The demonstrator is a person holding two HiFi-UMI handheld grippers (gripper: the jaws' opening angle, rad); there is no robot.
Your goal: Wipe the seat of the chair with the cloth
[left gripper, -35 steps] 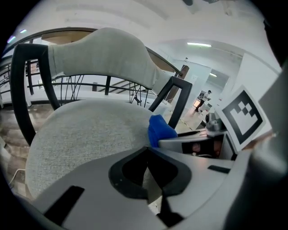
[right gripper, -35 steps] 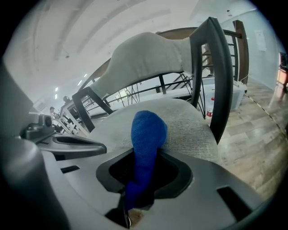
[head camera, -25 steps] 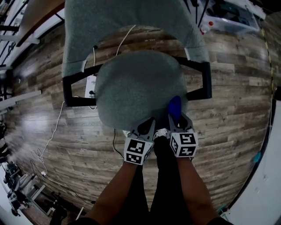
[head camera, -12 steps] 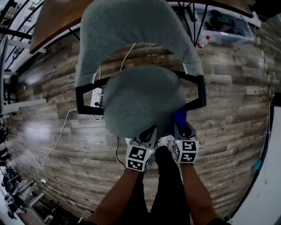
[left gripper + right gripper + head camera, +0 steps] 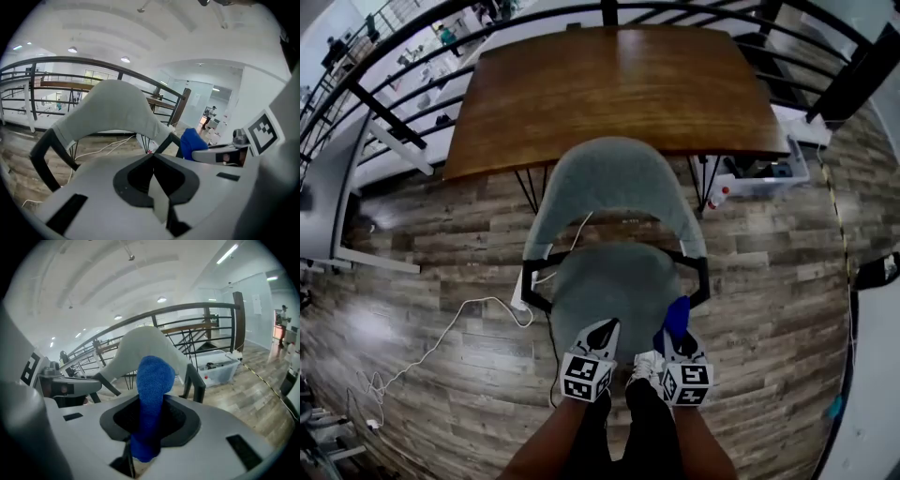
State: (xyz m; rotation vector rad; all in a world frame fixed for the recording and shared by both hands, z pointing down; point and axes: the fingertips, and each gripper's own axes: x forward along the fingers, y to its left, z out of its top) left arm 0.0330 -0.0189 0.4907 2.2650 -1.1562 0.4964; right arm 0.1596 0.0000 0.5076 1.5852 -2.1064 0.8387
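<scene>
The blue terry cloth (image 5: 151,394) stands upright, pinched between the jaws of the right gripper (image 5: 676,337) at the near right edge of the grey upholstered chair seat (image 5: 605,286). The left gripper (image 5: 602,330) hovers just beside it, jaws together and empty.

We see a brown wooden table (image 5: 619,89) standing on a wood-plank floor (image 5: 422,253), with a black railing (image 5: 238,322) beyond it. Beside 1 table leg sits a clear plastic box (image 5: 764,172). A white cable (image 5: 453,323) trails loosely across the floor.
</scene>
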